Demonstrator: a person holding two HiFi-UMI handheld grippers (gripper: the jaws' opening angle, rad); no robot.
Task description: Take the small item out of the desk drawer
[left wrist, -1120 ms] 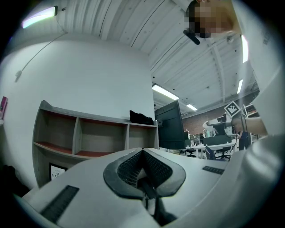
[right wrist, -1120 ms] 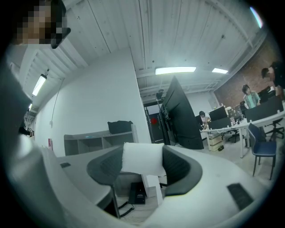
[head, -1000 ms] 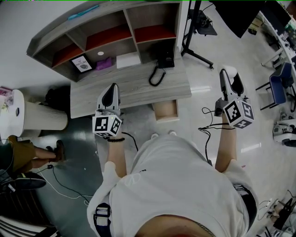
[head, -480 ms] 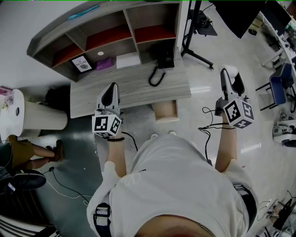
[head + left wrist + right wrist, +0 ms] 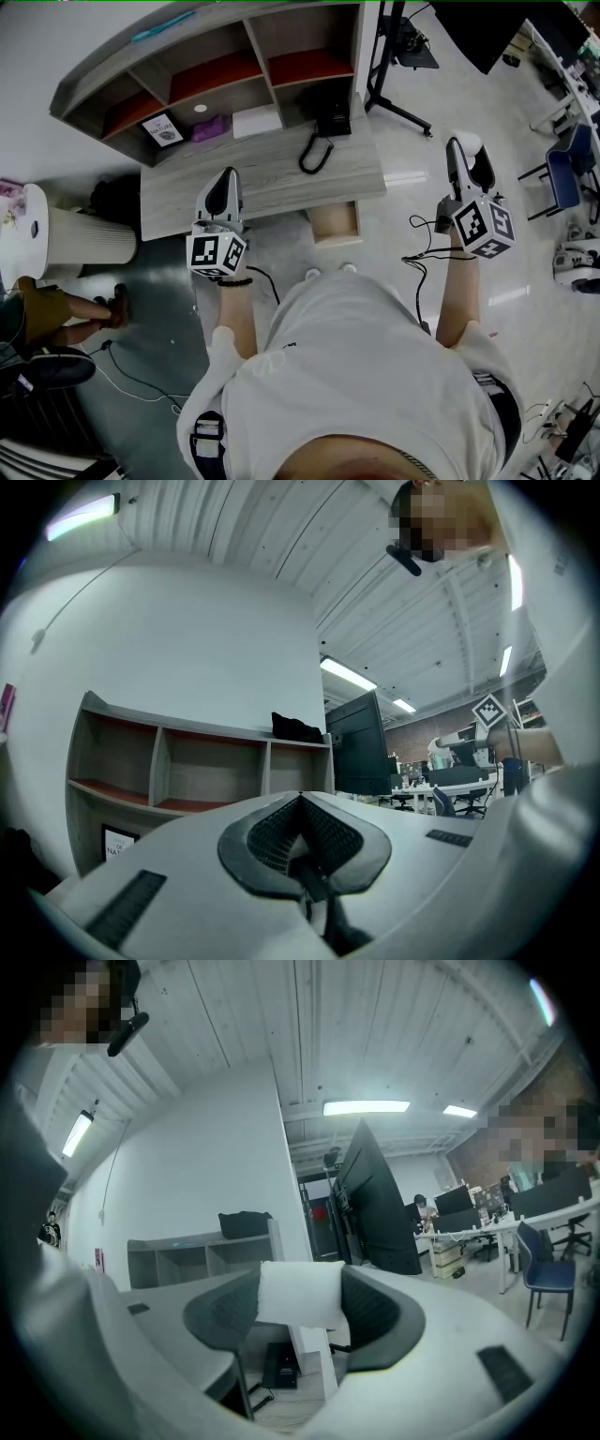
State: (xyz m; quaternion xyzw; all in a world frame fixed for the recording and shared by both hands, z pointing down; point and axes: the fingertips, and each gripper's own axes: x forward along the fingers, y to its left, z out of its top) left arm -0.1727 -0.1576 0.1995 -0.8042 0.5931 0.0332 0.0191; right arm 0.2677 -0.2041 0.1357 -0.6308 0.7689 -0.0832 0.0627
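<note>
The wooden drawer [image 5: 335,223] stands pulled out under the grey desk [image 5: 272,183], in front of the person's feet. My right gripper [image 5: 467,150] is held level to the right of the desk, over the floor, shut on a small white block [image 5: 469,142]; in the right gripper view the white block [image 5: 298,1305] sits pinched between the dark pads of the gripper [image 5: 300,1321]. My left gripper [image 5: 223,187] hovers above the desk's front edge at the left, its jaws shut with nothing between them, as the left gripper [image 5: 302,810] view shows.
On the desk are a black phone [image 5: 328,124], a white box [image 5: 258,122], a purple item [image 5: 208,129] and a framed card [image 5: 165,130] under the shelf unit. A monitor stand [image 5: 394,66] rises right of the desk. A blue chair [image 5: 567,173] is far right, a white bin [image 5: 89,239] left.
</note>
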